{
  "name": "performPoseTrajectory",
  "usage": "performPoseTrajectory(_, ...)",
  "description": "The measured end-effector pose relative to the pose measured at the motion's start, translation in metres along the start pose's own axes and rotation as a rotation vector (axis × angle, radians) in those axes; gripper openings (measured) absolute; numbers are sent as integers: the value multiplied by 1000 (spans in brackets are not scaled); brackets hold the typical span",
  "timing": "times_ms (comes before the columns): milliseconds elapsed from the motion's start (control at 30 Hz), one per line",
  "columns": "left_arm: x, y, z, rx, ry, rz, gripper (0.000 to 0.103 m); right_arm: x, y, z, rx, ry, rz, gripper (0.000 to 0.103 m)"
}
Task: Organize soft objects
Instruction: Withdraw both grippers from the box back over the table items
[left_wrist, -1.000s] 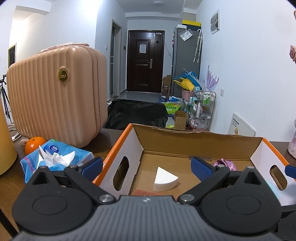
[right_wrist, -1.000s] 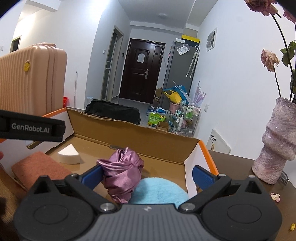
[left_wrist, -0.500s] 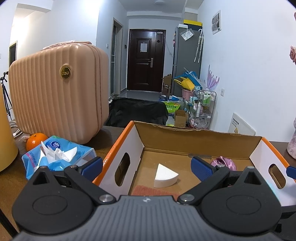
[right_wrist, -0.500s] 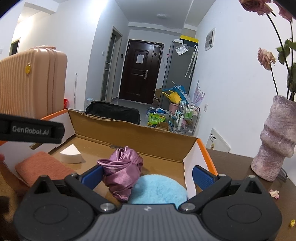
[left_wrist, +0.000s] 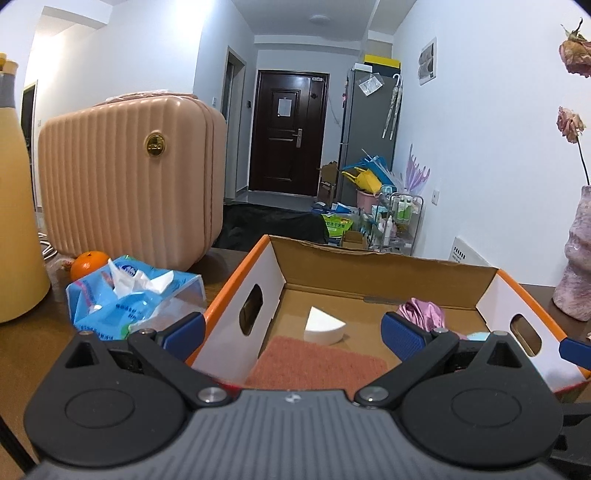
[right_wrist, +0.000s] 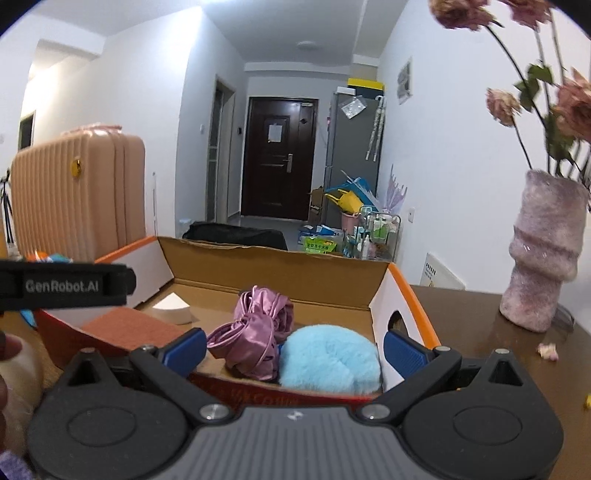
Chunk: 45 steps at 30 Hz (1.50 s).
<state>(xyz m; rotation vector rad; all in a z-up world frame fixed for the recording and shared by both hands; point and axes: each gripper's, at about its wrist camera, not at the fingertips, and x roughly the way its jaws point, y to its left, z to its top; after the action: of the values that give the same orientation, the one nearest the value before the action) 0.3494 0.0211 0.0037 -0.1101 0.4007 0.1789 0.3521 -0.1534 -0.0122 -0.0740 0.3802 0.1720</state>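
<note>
Inside the cardboard box (right_wrist: 280, 266) sit purple satin scrunchie (right_wrist: 255, 332), blue puff (right_wrist: 332, 362), white sponge wedge (left_wrist: 323, 326), and rust cloth (left_wrist: 317, 365). My left gripper (left_wrist: 291, 330) and right gripper (right_wrist: 293, 349) gape, holding nothing. Probably done; I'd pull back level, clear of the rim. Readable: "GenRobot.AI" strap (right_wrist: 62, 286).
</note>
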Motion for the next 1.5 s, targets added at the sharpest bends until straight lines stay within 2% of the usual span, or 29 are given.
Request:
performPoseTrajectory(133, -12, 0, -6, -10, 1, -12, 103, -13, -6, -4, 78, -2, 16, 102)
performPoseTrajectory(400, -43, 6, -14, -52, -13, -13, 103, -47, 5, -17, 46, -24, 33, 102)
performPoseTrajectory(867, -90, 29, -30, -109, -18, 0, 103, -101, 2, -34, 45, -87, 3, 102)
performPoseTrajectory(1200, -124, 42, -33, -79, -71, 47, 103, -139, -5, -42, 43, -136, -8, 102)
performPoseTrajectory(1500, -149, 47, -44, -11, -68, 12, 103, -167, -4, -50, 30, -148, 18, 103)
